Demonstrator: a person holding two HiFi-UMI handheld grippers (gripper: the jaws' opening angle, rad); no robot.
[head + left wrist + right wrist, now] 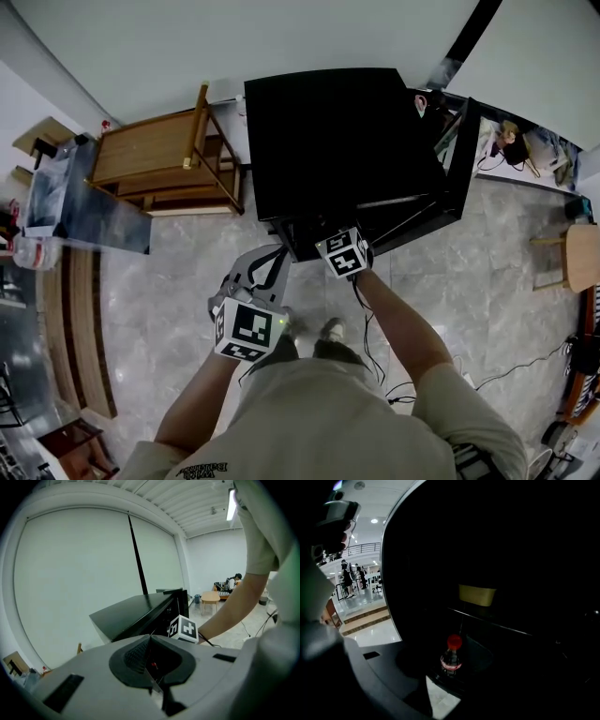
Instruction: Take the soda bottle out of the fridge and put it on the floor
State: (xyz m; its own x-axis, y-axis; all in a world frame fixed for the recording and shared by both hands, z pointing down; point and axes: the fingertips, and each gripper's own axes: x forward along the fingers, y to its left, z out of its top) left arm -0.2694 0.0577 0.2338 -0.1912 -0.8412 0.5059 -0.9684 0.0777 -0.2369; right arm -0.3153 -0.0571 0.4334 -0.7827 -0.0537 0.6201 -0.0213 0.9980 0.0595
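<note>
My right tongs (344,254) are at the mouth of the open black fridge (337,141), with the soda bottle inside.
Head view: I see the left tongs (272,259) over the grey floor (178,281) just beside the fridge's front, and the door (464,155) swung out on the right. Left gripper view: my tongs are pressed together with nothing in them. Right gripper view: the tongs are spread, and the soda bottle (451,658) with a red cap (454,641) stands upright in the dark fridge ahead of the gap between them, untouched, under a shelf with a yellow tub (476,595).
</note>
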